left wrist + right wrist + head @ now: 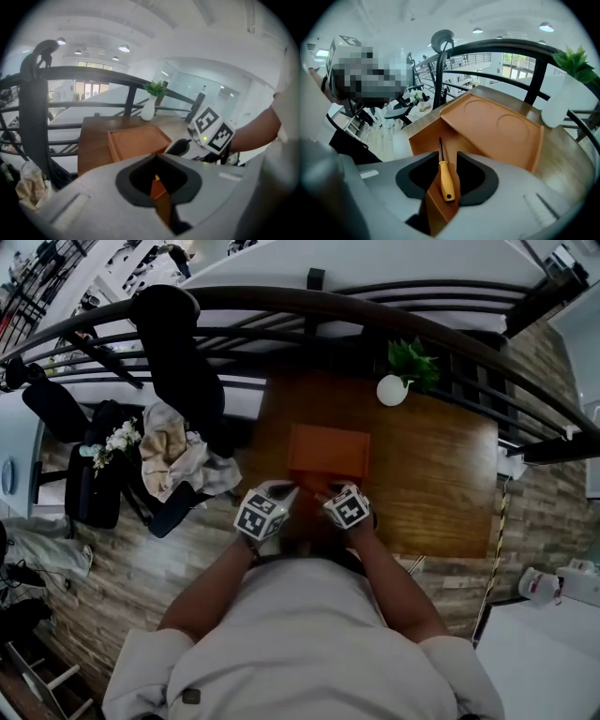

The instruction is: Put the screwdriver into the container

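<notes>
A yellow-handled screwdriver (446, 180) lies inside the open compartment of the orange container (497, 124), its thin shaft pointing away from me. My right gripper (441, 161) hangs just above it with its jaws spread; the pads do not touch the tool. In the head view the container (328, 451) sits mid-table, with the left gripper (281, 491) and right gripper (328, 495) side by side at its near edge. In the left gripper view a strip of orange fills the narrow gap of the left gripper (157, 161); whether it is gripped is unclear. The container lid (138, 143) lies ahead.
The wooden table (441, 474) carries a white vase with a green plant (394, 388) at its far edge. A black curved railing (375, 310) runs behind the table. A dark chair with crumpled cloths (178, 460) stands to the left.
</notes>
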Demonstrator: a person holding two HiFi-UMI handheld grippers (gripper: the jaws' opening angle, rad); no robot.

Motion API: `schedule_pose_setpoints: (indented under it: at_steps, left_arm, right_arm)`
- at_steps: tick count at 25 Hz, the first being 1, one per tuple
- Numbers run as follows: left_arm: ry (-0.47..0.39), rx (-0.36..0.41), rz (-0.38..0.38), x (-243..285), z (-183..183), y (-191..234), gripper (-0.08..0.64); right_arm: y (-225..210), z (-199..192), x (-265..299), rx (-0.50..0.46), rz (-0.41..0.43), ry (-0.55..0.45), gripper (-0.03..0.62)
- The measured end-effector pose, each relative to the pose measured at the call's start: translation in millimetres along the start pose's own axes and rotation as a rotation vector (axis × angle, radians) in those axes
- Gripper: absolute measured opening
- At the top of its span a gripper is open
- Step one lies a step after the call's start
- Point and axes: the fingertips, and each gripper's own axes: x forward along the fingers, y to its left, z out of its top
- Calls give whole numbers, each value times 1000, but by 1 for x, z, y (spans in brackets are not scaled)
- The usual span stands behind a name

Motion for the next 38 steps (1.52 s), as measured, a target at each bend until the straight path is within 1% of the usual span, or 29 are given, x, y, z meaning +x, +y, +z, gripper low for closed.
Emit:
schedule_pose_setpoints:
  at_steps: [4, 6, 9, 13, 19, 22, 25, 29, 33, 38]
  left_arm:
    - [-21, 36, -11, -16, 3, -11, 5]
    - [-34, 58, -14, -20, 3, -13, 5]
    - [-40, 69, -23, -28, 4, -18, 5]
    - [-51, 78, -44, -37, 8, -24, 5]
    - [-60, 109, -73, -52, 6, -33, 5]
    - [-74, 116, -82, -63, 9, -39, 5]
    - [-102, 121, -89, -75, 15, -47, 5]
    - [-130, 126, -86, -83, 25, -56, 5]
    - [-138, 105, -70, -80, 26, -63, 5]
    - [-152, 104, -62, -72, 33, -90, 5]
  right_arm:
    - [5, 4, -17, -4, -56, -43, 91]
    - [8, 5, -21, -4, -70, -63, 80]
    - [11, 8, -31, -9, -96, -86, 57]
    - [21, 15, -45, 0, -114, -109, 9]
    - [36, 19, -67, 42, -141, -175, 8]
    - [45, 27, -89, 58, -152, -234, 8]
    - [55, 38, -115, 53, -157, -306, 8]
    - [59, 51, -142, 73, -145, -388, 8]
    - [58, 44, -150, 80, -128, -398, 8]
    - [56, 29, -173, 63, -121, -425, 8]
